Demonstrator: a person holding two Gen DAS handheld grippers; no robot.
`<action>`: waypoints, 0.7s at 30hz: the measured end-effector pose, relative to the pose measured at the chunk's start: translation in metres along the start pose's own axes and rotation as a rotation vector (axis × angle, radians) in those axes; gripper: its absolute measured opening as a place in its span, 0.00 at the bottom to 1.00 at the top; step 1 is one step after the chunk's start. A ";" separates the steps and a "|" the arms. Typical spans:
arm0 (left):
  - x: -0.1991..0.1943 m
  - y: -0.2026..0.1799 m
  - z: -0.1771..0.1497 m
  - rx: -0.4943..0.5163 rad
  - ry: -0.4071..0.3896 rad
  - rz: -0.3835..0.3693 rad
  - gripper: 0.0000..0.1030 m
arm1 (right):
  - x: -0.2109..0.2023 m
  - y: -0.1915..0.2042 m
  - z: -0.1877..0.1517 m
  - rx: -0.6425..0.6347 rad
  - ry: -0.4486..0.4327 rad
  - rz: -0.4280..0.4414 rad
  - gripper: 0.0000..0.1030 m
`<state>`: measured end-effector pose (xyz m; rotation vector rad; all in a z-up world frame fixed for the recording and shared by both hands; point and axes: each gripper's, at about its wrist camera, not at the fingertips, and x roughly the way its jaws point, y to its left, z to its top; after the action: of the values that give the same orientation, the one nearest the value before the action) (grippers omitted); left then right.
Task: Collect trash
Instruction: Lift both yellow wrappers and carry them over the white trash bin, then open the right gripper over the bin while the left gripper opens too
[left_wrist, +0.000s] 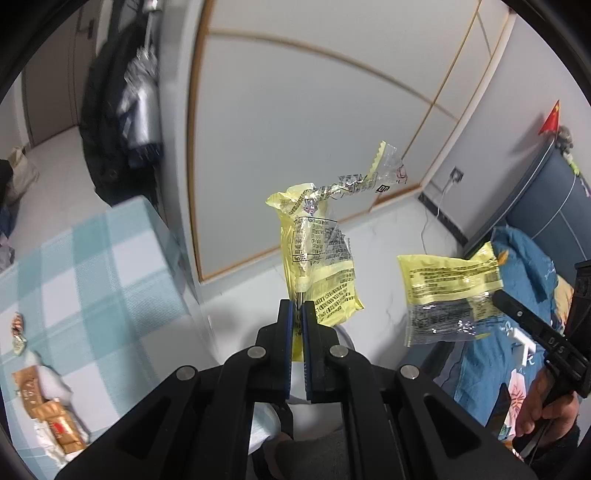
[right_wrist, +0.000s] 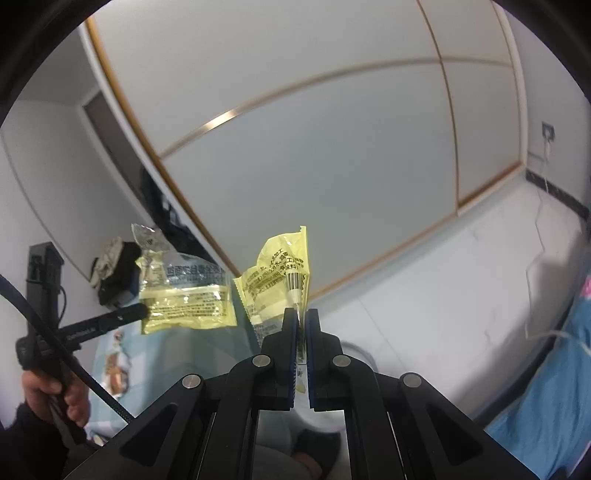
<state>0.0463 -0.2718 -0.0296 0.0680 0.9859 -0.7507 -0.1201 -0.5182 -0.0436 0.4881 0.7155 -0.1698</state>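
My left gripper (left_wrist: 300, 304) is shut on a crumpled yellow and clear wrapper (left_wrist: 317, 254) and holds it up in the air. My right gripper (right_wrist: 301, 313) is shut on a second yellow wrapper (right_wrist: 275, 280), also held up. Each view shows the other gripper and its wrapper: the right one's wrapper (left_wrist: 448, 291) shows at the right of the left wrist view, the left one's wrapper (right_wrist: 184, 295) at the left of the right wrist view. A white bin rim (right_wrist: 356, 350) shows below the right gripper's fingers. More wrappers (left_wrist: 48, 417) lie on the checked tablecloth (left_wrist: 92, 280).
A white wardrobe with wood trim (left_wrist: 295, 129) fills the background. A dark coat (left_wrist: 118, 122) hangs at the left. A bed with blue bedding (left_wrist: 524, 258) is at the right, and a cable (right_wrist: 535, 266) runs along the floor.
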 end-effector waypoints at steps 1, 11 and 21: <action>0.008 -0.001 0.000 0.001 0.019 0.000 0.01 | 0.011 -0.005 -0.004 0.014 0.023 -0.004 0.04; 0.077 -0.014 -0.012 0.027 0.197 0.025 0.01 | 0.086 -0.038 -0.032 0.062 0.211 -0.056 0.04; 0.112 -0.016 -0.014 0.002 0.298 0.073 0.01 | 0.146 -0.049 -0.056 0.090 0.366 -0.061 0.06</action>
<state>0.0632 -0.3391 -0.1196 0.2218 1.2590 -0.6860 -0.0589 -0.5319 -0.1954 0.5914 1.0844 -0.1719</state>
